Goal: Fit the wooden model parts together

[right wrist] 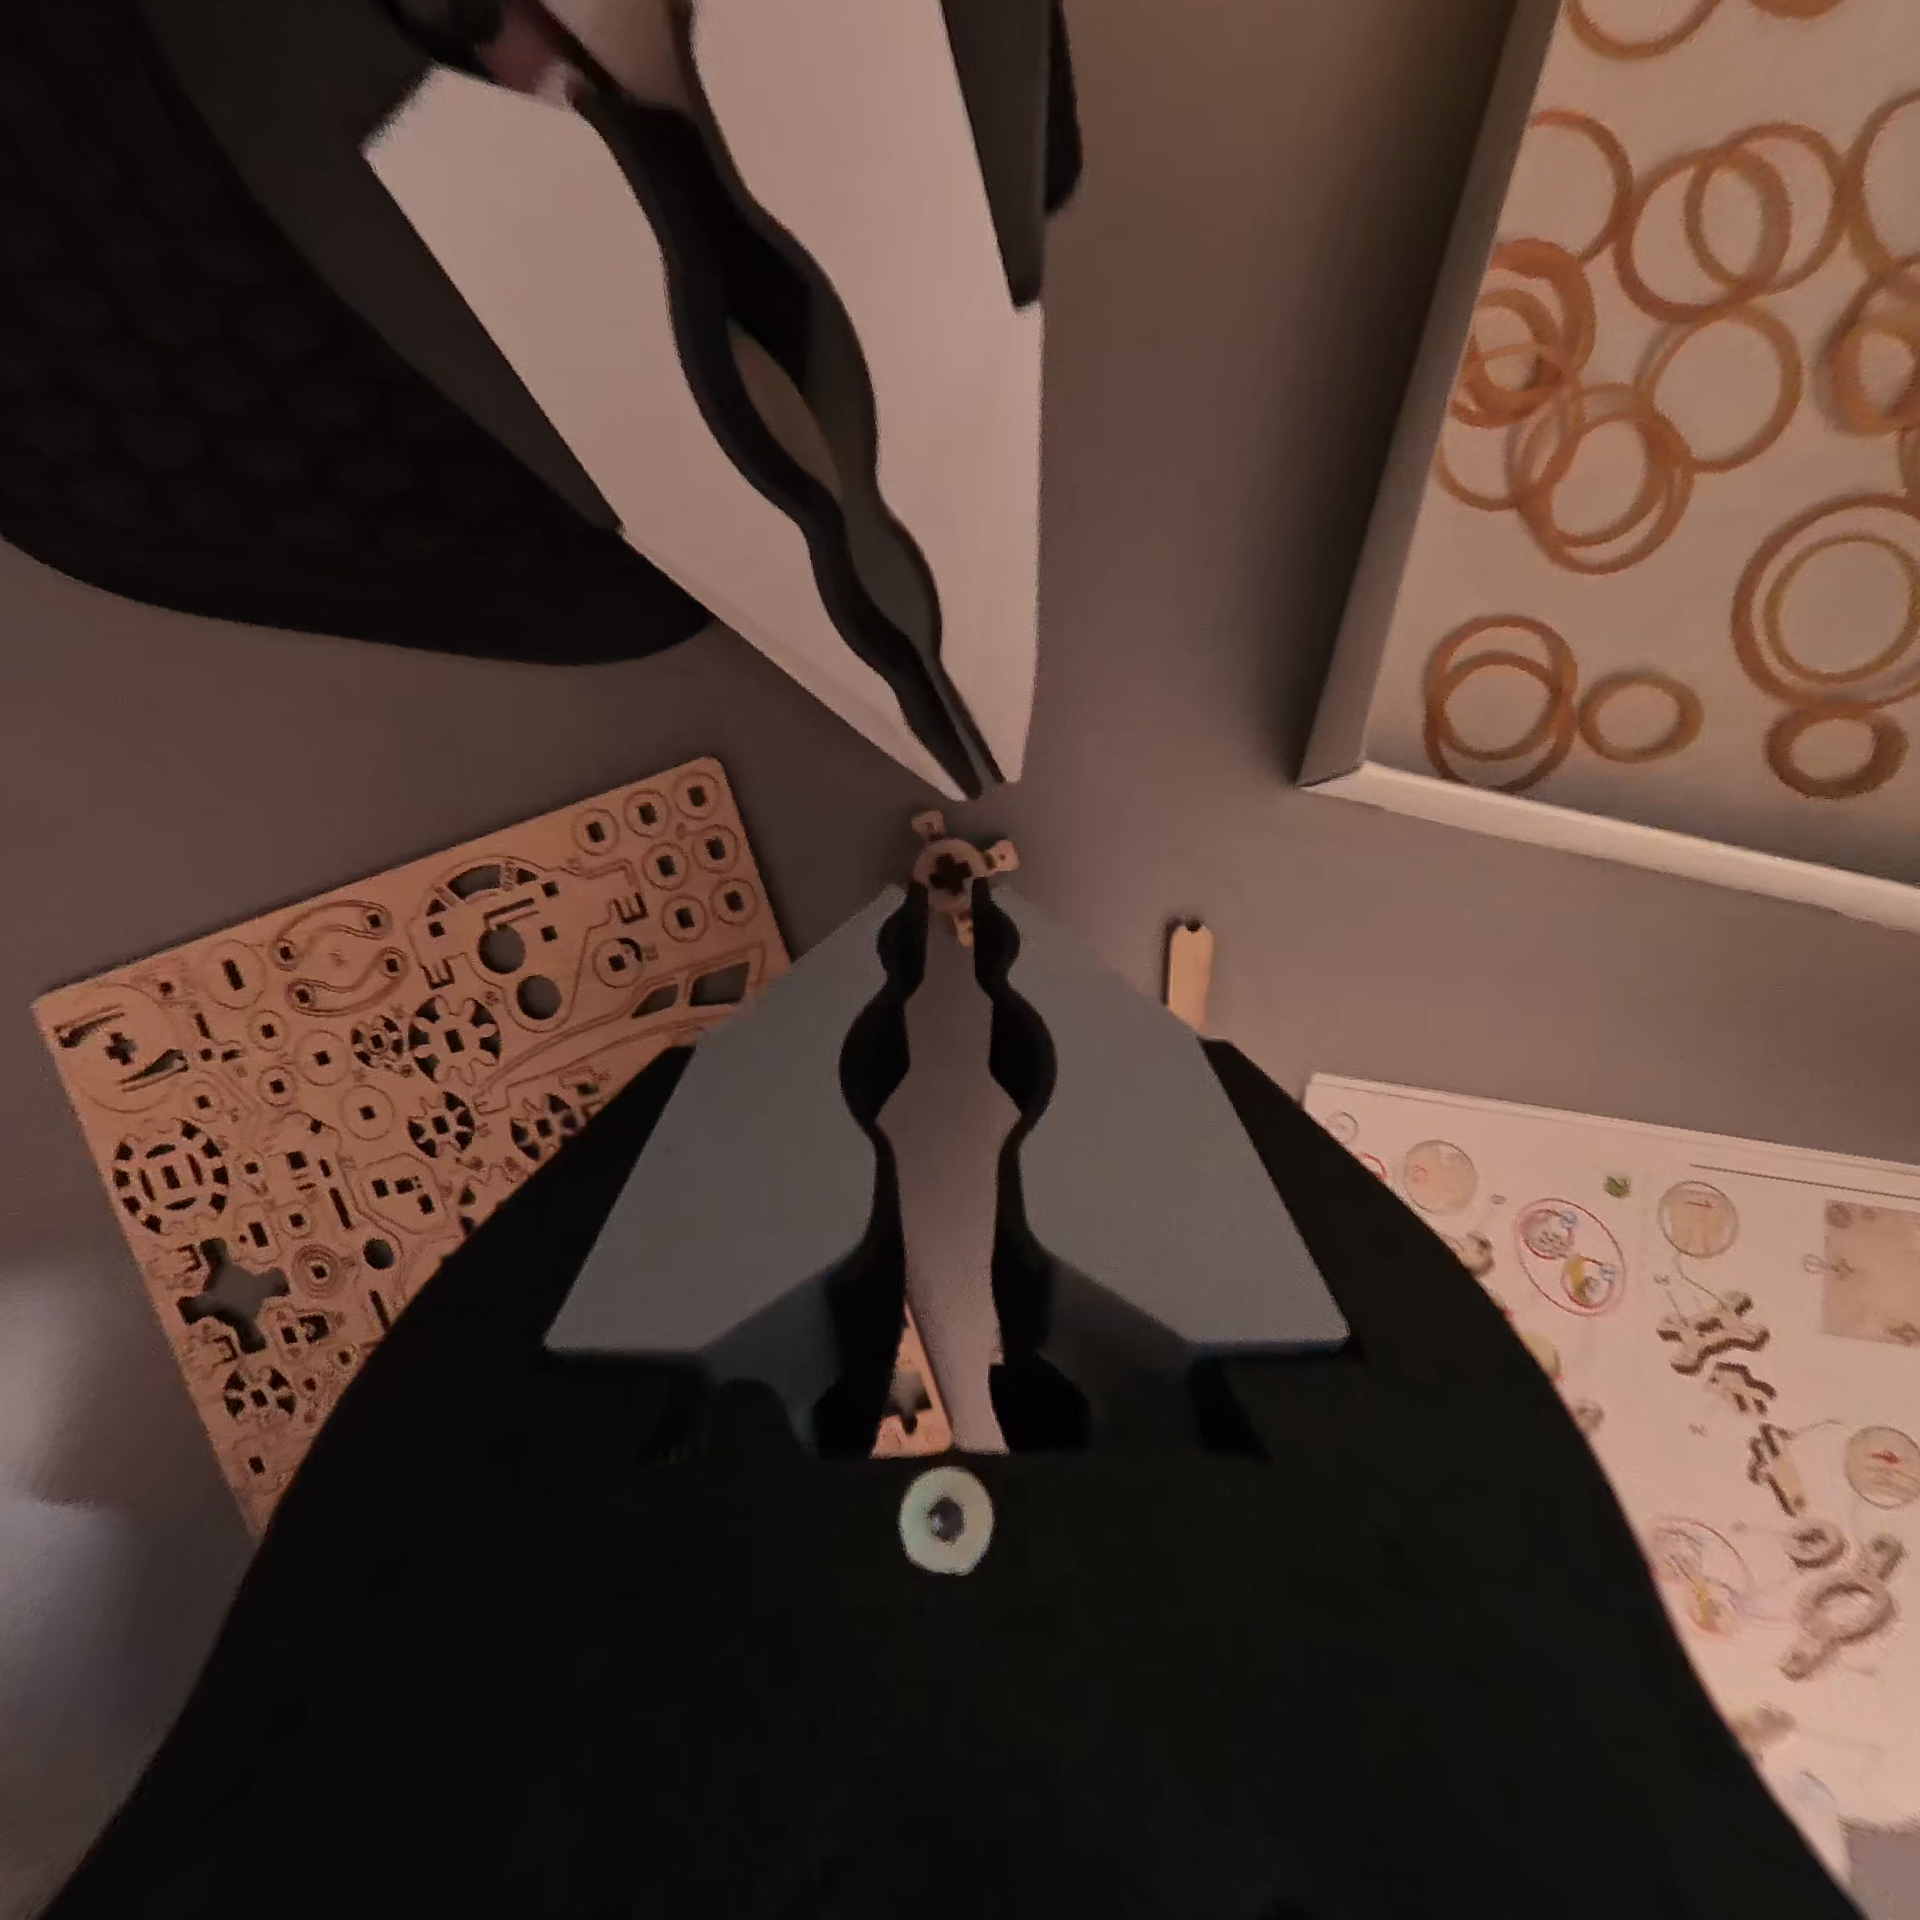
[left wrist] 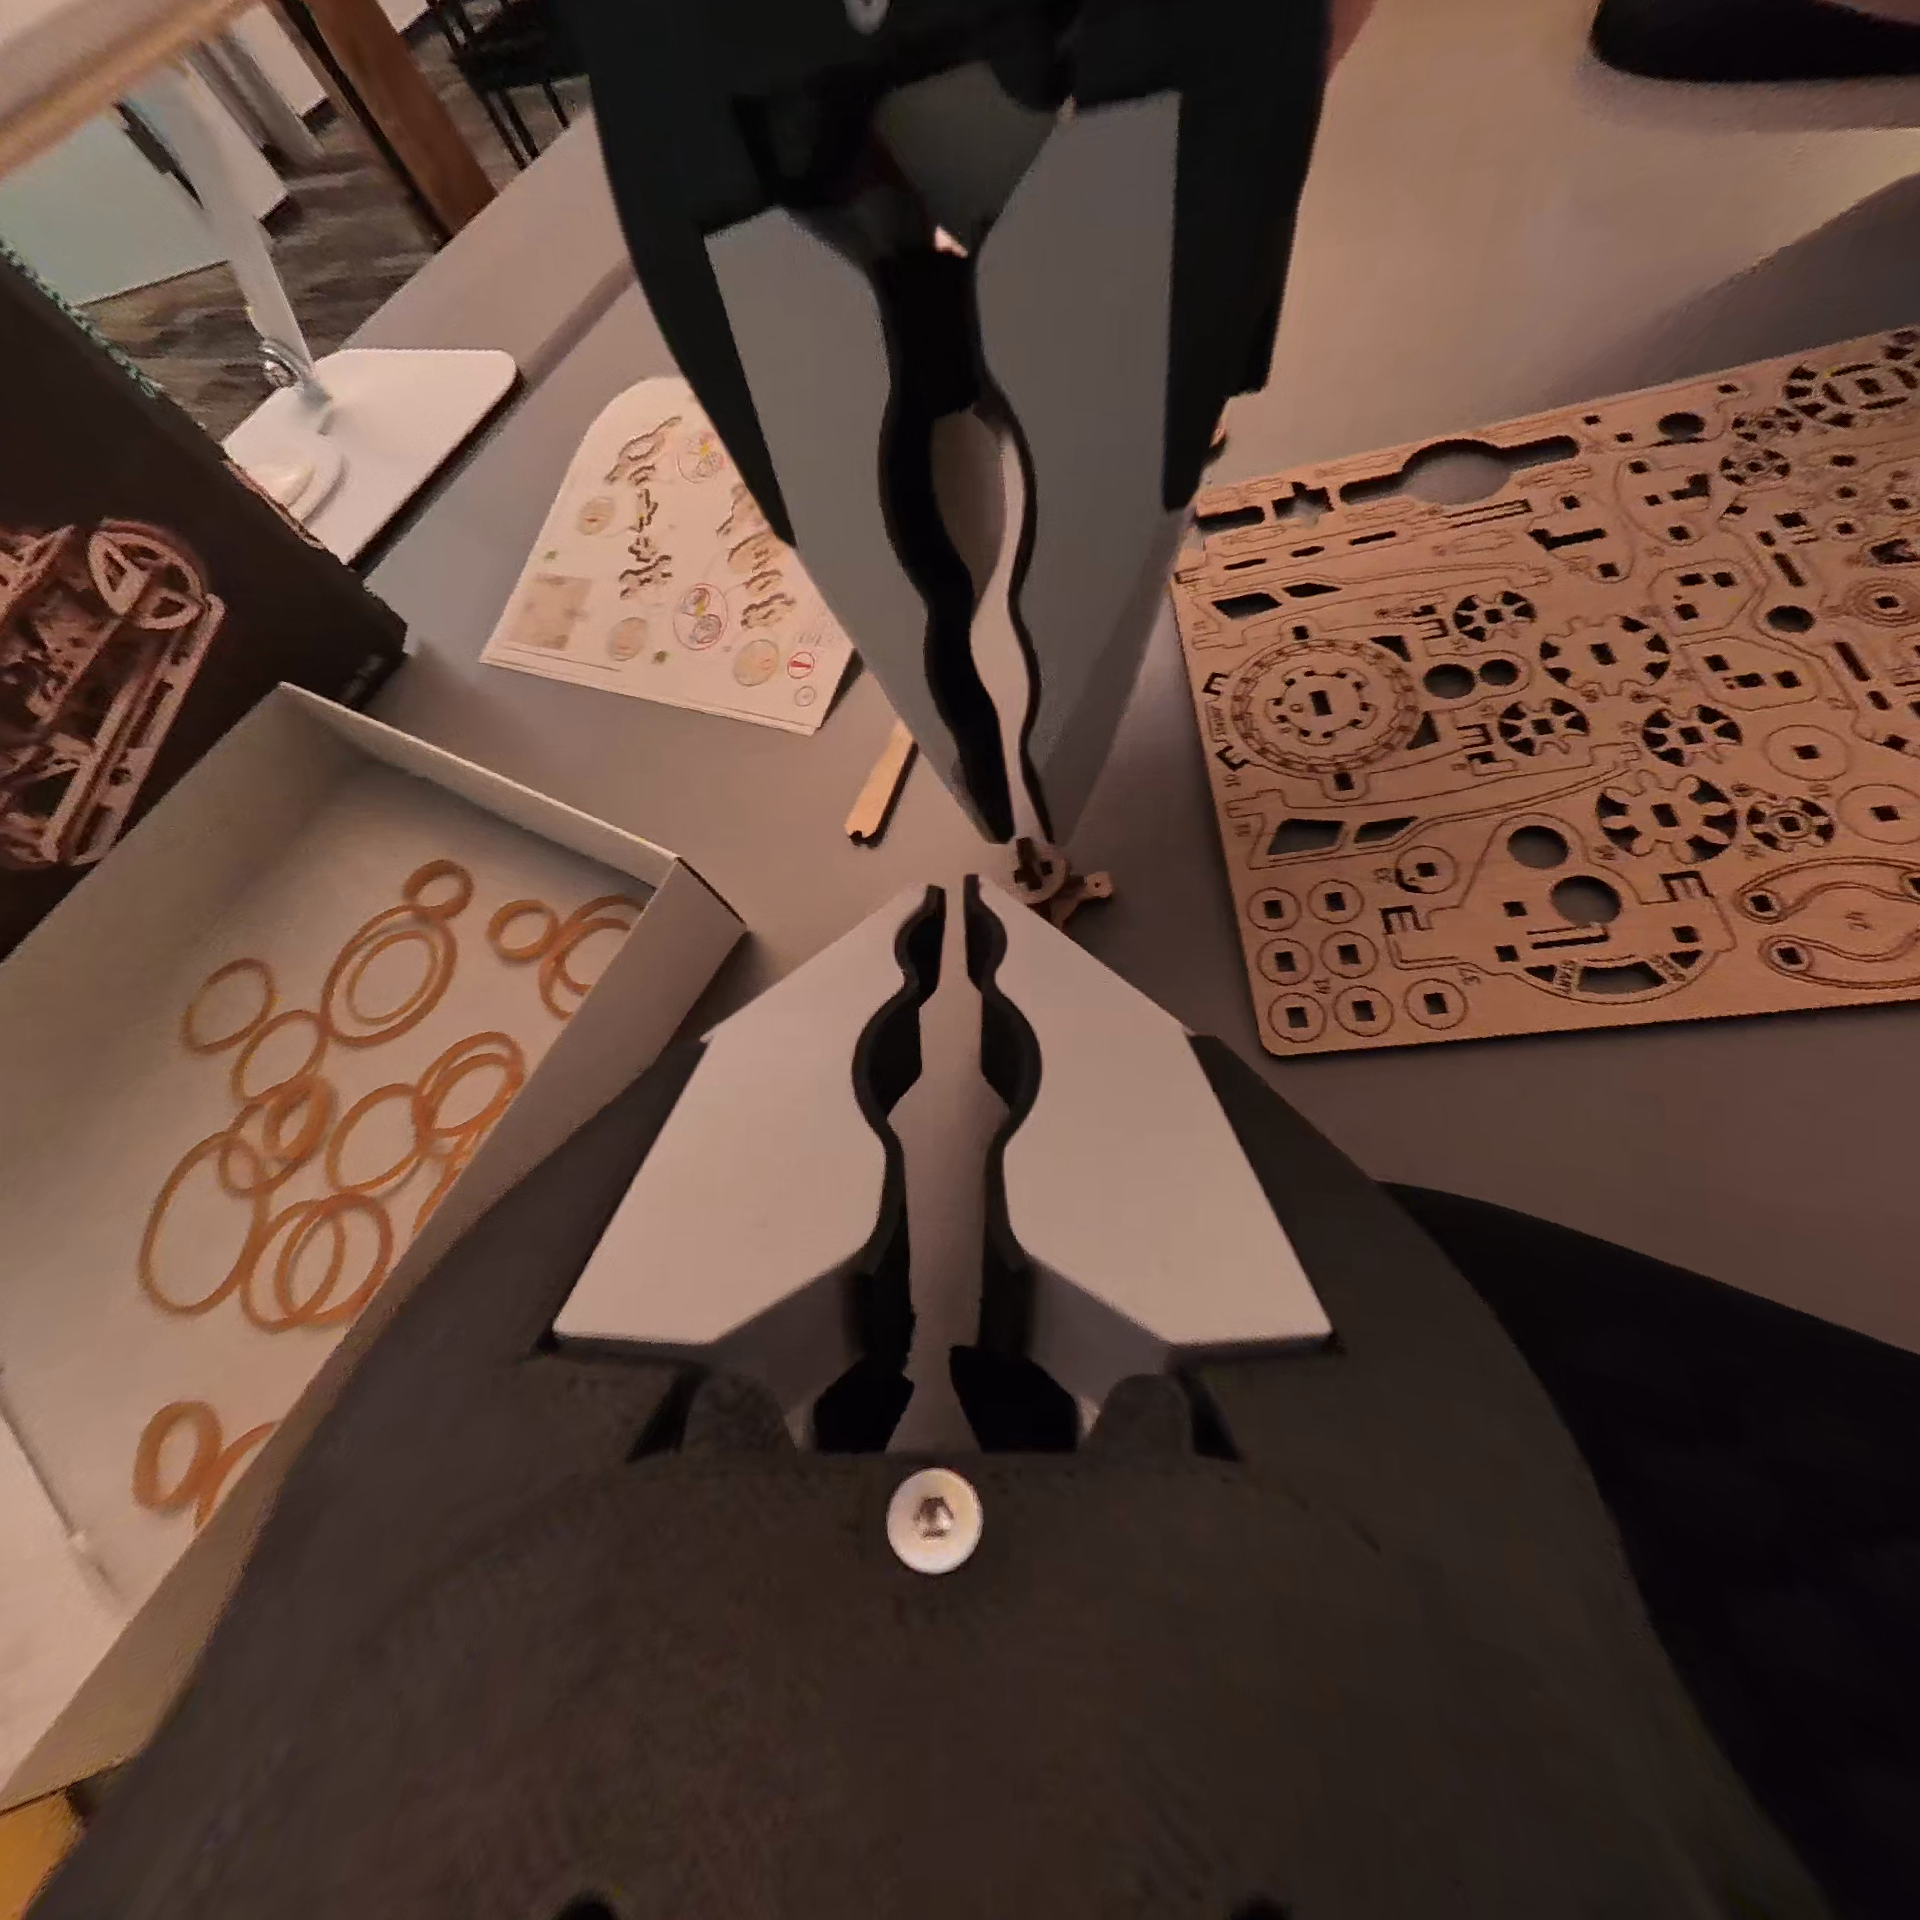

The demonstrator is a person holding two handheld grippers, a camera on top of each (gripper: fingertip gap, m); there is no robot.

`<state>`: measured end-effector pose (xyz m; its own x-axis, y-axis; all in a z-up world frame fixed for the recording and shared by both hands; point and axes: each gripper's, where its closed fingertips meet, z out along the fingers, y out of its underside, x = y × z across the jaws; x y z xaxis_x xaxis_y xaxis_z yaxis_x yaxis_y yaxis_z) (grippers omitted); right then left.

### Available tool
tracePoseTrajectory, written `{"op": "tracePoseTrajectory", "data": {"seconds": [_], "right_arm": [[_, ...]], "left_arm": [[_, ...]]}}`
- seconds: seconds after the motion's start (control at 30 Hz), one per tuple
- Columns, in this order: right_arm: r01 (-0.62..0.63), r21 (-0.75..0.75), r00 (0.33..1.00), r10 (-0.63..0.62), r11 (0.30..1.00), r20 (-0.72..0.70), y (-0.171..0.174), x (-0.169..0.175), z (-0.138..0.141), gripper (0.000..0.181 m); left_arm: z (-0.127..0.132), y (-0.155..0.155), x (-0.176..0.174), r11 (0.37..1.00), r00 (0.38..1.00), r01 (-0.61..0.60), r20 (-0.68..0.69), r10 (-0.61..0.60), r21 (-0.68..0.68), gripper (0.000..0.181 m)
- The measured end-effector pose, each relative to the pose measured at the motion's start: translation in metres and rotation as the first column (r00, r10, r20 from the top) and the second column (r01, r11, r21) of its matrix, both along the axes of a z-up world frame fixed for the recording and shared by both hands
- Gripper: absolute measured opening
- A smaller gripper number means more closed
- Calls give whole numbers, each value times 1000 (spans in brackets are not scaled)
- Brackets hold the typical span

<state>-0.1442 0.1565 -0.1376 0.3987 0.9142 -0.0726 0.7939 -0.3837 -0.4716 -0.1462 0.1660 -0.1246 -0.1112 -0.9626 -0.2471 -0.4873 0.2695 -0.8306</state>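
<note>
Pinching the small cross-shaped wooden part [right wrist: 954, 878] at its tips, the right gripper [right wrist: 951, 914] holds it just above the bench [right wrist: 1143, 810] while the left gripper [left wrist: 951, 894], fingers slightly parted and empty, faces it; thin, light and brittle, it is best gripped by its hub.
</note>
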Motion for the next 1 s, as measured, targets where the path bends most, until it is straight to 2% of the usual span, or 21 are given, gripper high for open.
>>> {"op": "tracePoseTrajectory", "data": {"seconds": [0.17, 0.3, 0.53, 1.0], "right_arm": [[30, 75, 986, -17, 997, -166, 4, 0, 10, 10], [-8, 35, 966, 17, 999, -259, -1, -1, 7, 10], [-61, 44, 955, 72, 997, -288, -1, -2, 2, 10], [-65, 14, 956, 67, 998, -286, -2, -3, -4, 4]], "left_arm": [[-3, -1, 2, 1000, 1000, 11, -9, -11, 16, 4], [-6, -2, 4, 999, 1000, 28, -14, -28, 19, 6], [-14, -13, 4, 990, 993, 107, -60, -102, 87, 5], [-16, -15, 6, 990, 991, 121, -65, -117, 67, 2]]}}
